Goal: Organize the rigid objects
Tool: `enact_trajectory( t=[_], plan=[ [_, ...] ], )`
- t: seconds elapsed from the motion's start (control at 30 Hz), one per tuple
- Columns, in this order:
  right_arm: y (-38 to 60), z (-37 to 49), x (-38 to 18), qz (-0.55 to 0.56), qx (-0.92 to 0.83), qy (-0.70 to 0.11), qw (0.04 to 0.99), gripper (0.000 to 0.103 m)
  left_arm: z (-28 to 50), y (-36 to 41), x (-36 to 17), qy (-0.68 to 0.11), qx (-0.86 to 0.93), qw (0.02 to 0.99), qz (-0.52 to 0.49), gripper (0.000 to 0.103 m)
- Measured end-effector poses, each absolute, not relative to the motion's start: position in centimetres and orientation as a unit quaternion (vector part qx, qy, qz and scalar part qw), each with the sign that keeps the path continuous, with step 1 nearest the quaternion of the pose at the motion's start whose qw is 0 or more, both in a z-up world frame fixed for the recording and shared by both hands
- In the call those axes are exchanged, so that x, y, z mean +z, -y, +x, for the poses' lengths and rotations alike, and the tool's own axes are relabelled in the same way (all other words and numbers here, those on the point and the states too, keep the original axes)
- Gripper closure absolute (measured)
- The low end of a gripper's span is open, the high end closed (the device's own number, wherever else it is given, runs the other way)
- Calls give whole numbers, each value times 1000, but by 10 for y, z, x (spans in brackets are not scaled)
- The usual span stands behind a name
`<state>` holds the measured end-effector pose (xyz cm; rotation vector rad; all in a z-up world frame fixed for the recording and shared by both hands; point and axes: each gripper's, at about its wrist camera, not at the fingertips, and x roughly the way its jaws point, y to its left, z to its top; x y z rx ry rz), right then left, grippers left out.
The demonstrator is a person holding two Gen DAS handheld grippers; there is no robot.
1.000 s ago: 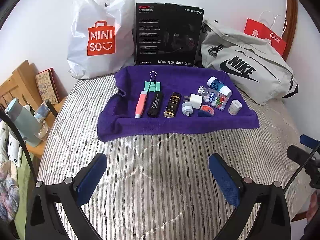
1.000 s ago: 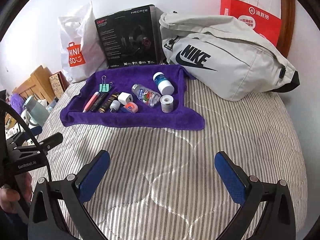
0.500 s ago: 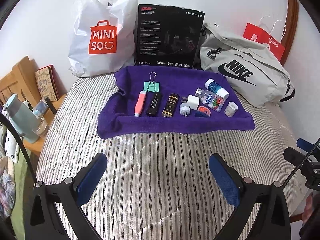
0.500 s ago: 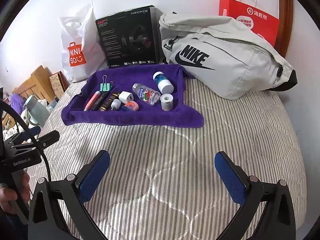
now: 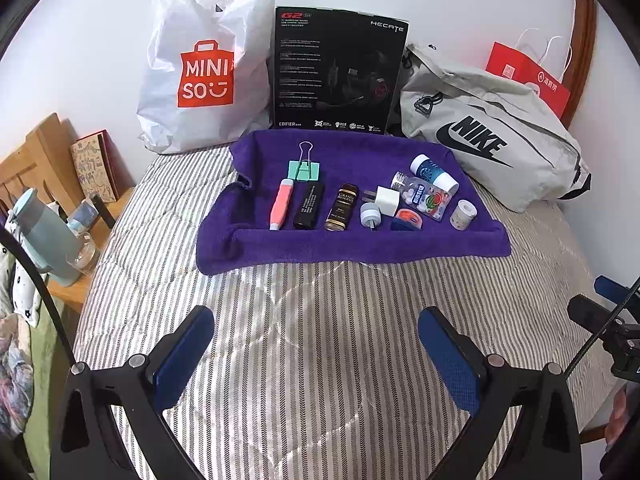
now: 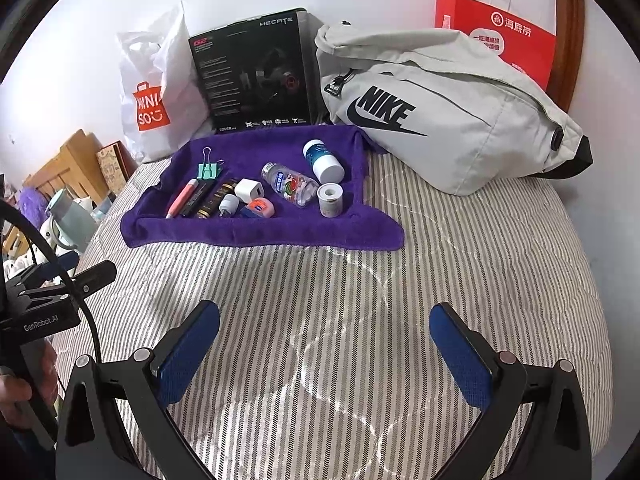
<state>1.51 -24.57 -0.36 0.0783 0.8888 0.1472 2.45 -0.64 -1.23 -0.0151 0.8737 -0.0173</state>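
A purple towel point(image 5: 352, 246) point(image 6: 260, 234) lies on the striped bed with small objects in a row: a green binder clip point(image 5: 305, 168), a pink pen-like tool point(image 5: 280, 204), a black tube point(image 5: 309, 206), a dark gold-labelled bottle point(image 5: 342, 208), a white charger point(image 5: 386, 199), a clear candy bottle point(image 5: 424, 196), a white-capped bottle point(image 5: 434, 172) and a small white roll point(image 5: 463, 213). My left gripper point(image 5: 316, 354) is open and empty above the bedspread, well short of the towel. My right gripper point(image 6: 324, 350) is open and empty too, also short of the towel.
Behind the towel stand a white Miniso bag point(image 5: 204, 68), a black headset box point(image 5: 340, 76), a grey Nike bag point(image 5: 492, 136) and a red paper bag point(image 5: 528, 76). A wooden bedside shelf point(image 5: 60, 184) with a teal flask point(image 5: 44, 236) is at the left.
Both grippers have drawn back and risen slightly, so the towel and objects look a little farther away. Nothing on the towel has moved.
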Motion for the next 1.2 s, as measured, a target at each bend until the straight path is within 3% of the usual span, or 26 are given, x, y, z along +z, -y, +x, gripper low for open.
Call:
enact_trajectory(
  t=[1.2],
  plan=[
    [246, 13, -4, 40, 74, -432, 898, 0, 25, 6, -13, -425, -6, 905, -2, 0]
  ],
)
